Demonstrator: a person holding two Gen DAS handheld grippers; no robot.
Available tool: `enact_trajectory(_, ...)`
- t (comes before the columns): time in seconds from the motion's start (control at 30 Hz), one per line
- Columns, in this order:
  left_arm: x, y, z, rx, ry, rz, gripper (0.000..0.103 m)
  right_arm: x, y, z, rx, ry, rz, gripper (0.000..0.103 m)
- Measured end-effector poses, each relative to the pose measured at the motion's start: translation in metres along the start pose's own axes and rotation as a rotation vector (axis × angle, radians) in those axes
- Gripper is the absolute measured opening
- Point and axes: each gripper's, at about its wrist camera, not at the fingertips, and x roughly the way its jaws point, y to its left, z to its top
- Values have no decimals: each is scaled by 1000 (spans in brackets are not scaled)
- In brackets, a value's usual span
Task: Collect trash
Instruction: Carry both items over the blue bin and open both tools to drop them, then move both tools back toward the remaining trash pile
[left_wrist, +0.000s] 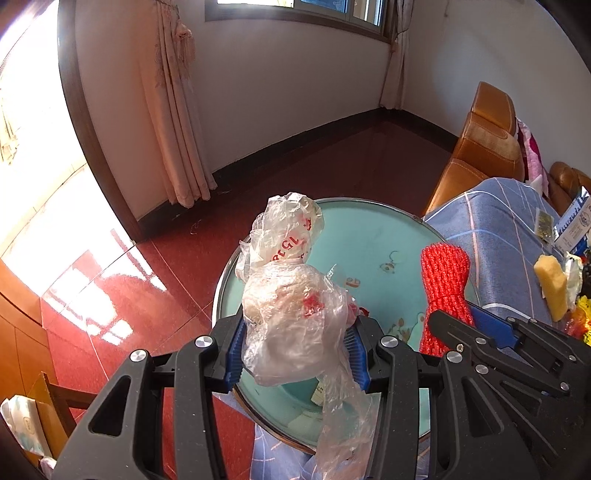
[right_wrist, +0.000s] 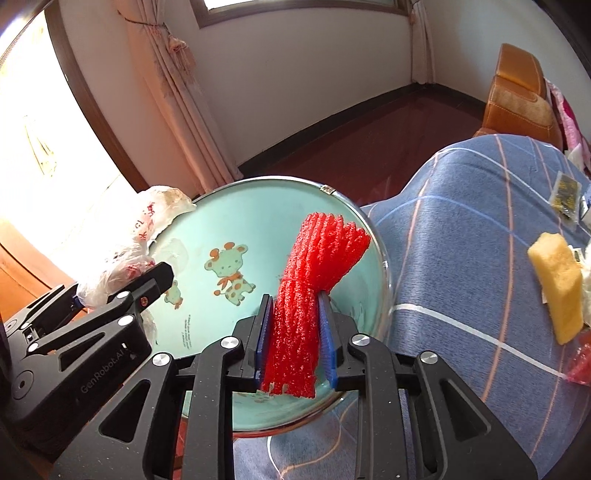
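Observation:
A crumpled clear plastic bag (left_wrist: 291, 306) with red print is clamped between the blue pads of my left gripper (left_wrist: 299, 325), its tail hanging below. It hangs over a round teal basin (left_wrist: 369, 236) with cartoon animals. A bundled red foam net (right_wrist: 317, 258) stands upright between the pads of my right gripper (right_wrist: 295, 306), which press its sides over the basin's (right_wrist: 258, 206) right half. The net (left_wrist: 445, 291) and right gripper (left_wrist: 480, 332) also show in the left wrist view. The left gripper (right_wrist: 147, 280) and its bag (right_wrist: 147, 218) sit at the basin's left rim.
The basin rests at the edge of a table covered by a blue checked cloth (right_wrist: 461, 221). A yellow sponge (right_wrist: 557, 288), a small dark packet (right_wrist: 563, 195) and other bits lie to the right. An orange sofa (left_wrist: 487, 136) stands behind, with red tiled floor (left_wrist: 147, 295) to the left.

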Motion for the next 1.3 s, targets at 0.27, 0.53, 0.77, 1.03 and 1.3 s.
enact_trajectory(0.27, 12, 2, 0, -7, 31, 0, 47, -3, -7, 1, 35, 0, 18, 39)
enact_trajectory(0.53, 13, -4, -1, 6, 44, 16, 48, -37, -16, -3, 73, -83, -25, 39)
enact_trajectory(0.77, -2, -9, -2, 20, 22, 56, 67, -53, -28, -11, 99, -141, -85, 49)
enact_trajectory(1.03, -31, -15, -5, 23, -40, 105, 83, -85, -47, -27, 148, -241, -202, 77)
enact_trajectory(1.3, -55, -29, -12, 46, -77, 110, 88, -118, -57, -42, 151, -323, -257, 89)
